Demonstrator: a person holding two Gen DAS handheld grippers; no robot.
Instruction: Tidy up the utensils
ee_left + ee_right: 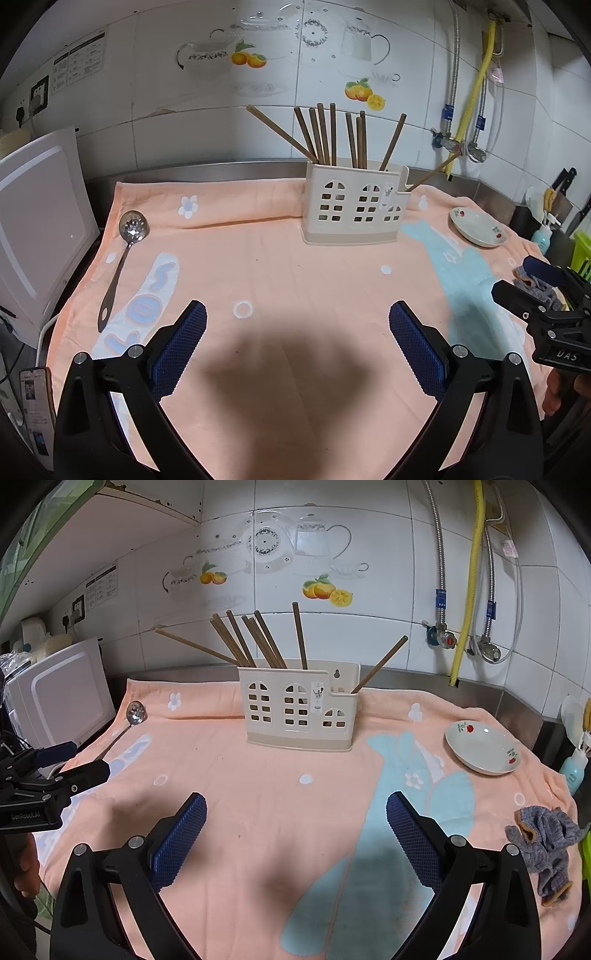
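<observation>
A cream utensil holder (354,205) (299,710) stands at the back of the peach towel (295,266) (258,794) with several brown chopsticks (325,136) (258,638) upright in it. A metal slotted spoon (123,254) (131,720) lies flat on the towel's left side. My left gripper (297,328) is open and empty above the towel's near middle, right of the spoon's handle. My right gripper (295,819) is open and empty over the blue whale print. Each gripper shows at the edge of the other's view, the right one (524,280) and the left one (74,757).
A white floral dish (478,227) (482,751) sits on the towel at the right. A grey cloth (546,845) lies at the right edge. A white appliance (33,225) (62,698) stands left. A phone (35,402) lies front left. Pipes and tiled wall run behind.
</observation>
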